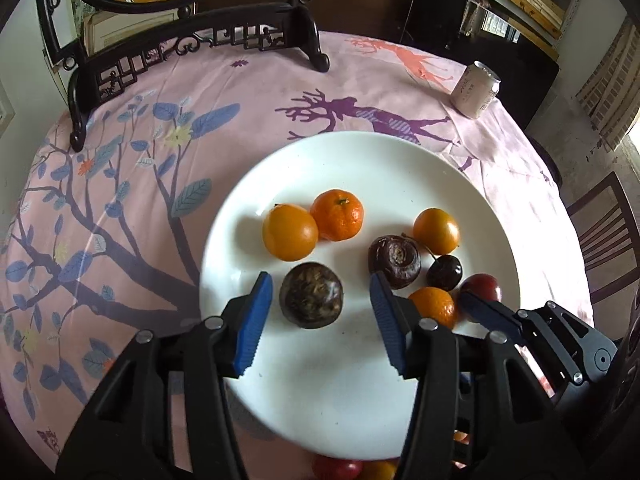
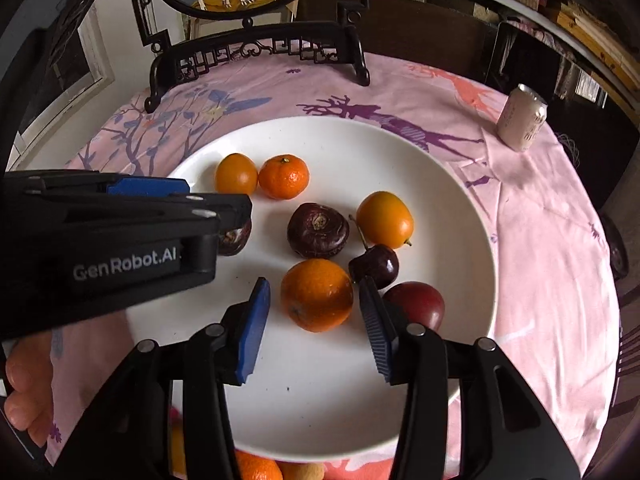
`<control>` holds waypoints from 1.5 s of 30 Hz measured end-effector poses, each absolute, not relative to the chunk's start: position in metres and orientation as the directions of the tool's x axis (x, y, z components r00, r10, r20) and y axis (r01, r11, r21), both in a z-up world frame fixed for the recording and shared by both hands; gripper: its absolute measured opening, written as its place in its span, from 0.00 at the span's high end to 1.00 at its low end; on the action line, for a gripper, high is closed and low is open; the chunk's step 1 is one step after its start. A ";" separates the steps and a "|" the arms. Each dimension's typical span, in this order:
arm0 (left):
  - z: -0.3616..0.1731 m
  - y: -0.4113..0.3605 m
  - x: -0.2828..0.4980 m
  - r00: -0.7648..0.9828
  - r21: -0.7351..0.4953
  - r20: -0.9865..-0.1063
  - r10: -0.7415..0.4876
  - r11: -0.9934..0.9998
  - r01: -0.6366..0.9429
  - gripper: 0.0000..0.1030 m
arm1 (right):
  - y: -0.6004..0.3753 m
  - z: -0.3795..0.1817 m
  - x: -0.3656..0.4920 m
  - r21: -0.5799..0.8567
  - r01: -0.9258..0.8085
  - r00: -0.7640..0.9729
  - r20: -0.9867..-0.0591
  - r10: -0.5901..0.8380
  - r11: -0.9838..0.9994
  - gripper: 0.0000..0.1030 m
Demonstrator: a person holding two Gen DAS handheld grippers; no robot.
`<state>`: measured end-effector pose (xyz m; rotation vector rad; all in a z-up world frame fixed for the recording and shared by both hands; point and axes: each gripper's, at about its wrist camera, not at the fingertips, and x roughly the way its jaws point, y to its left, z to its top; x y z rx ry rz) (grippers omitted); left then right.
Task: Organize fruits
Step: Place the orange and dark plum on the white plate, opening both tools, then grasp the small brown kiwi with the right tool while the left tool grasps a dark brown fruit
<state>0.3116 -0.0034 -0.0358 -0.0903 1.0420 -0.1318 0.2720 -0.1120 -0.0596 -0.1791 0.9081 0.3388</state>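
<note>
White plate [image 1: 304,400] on the pink cloth [image 1: 168,92] carries the fruit. Your left gripper [image 1: 320,320] stands parted around a brown water chestnut [image 1: 311,295], pads clear; your right gripper [image 2: 316,320] likewise around a mandarin [image 2: 317,294].

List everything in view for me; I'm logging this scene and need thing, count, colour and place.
plate: one, white, on the tablecloth
orange fruits: five, on the plate
dark brown bulbs: two, on the plate
cherry: one, dark red, on the plate
red fruit: one, near the plate's right rim
can: one, pale, far right
tablecloth: one, pink, printed
left gripper: open around a bulb
right gripper: open around an orange fruit
</note>
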 end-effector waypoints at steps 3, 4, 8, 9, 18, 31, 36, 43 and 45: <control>-0.012 0.007 0.280 0.546 -0.151 -0.821 -0.165 0.986 0.070 0.47 | -0.126 -0.033 0.239 -0.022 -0.358 0.615 -0.758 0.218 0.934 0.40; -0.005 0.011 0.266 0.564 -0.151 -0.809 -0.164 0.986 0.070 0.46 | -0.132 -0.027 0.225 -0.017 -0.360 0.618 -0.753 0.225 0.933 0.40; 0.008 0.026 0.199 0.635 -0.124 -0.761 -0.136 0.990 0.063 0.40 | -0.153 -0.019 0.161 0.028 -0.384 0.612 -0.741 0.277 0.923 0.40; 0.007 0.028 0.182 0.649 -0.118 -0.749 -0.128 0.991 0.059 0.38 | -0.155 -0.022 0.147 0.040 -0.385 0.608 -0.741 0.286 0.922 0.40; -0.034 0.040 0.102 0.628 -0.108 -0.770 -0.110 0.993 0.042 0.36 | -0.150 -0.068 0.100 0.151 -0.349 0.508 -0.799 0.322 0.925 0.40; -0.056 0.042 0.088 0.573 -0.103 -0.811 -0.119 0.993 0.061 0.34 | -0.113 -0.103 0.098 0.121 -0.409 0.447 -0.838 0.314 0.905 0.72; -0.058 0.029 0.093 0.570 -0.081 -0.813 -0.118 0.993 0.091 0.34 | -0.123 -0.096 0.096 0.134 -0.382 0.486 -0.813 0.321 0.915 0.75; -0.071 0.001 0.113 0.550 -0.056 -0.826 -0.126 0.988 0.142 0.34 | -0.154 -0.089 0.093 0.163 -0.301 0.518 -0.799 0.305 0.940 0.75; -0.075 -0.003 0.121 0.543 -0.047 -0.832 -0.118 0.988 0.144 0.34 | -0.160 -0.089 0.093 0.178 -0.288 0.518 -0.798 0.309 0.941 0.75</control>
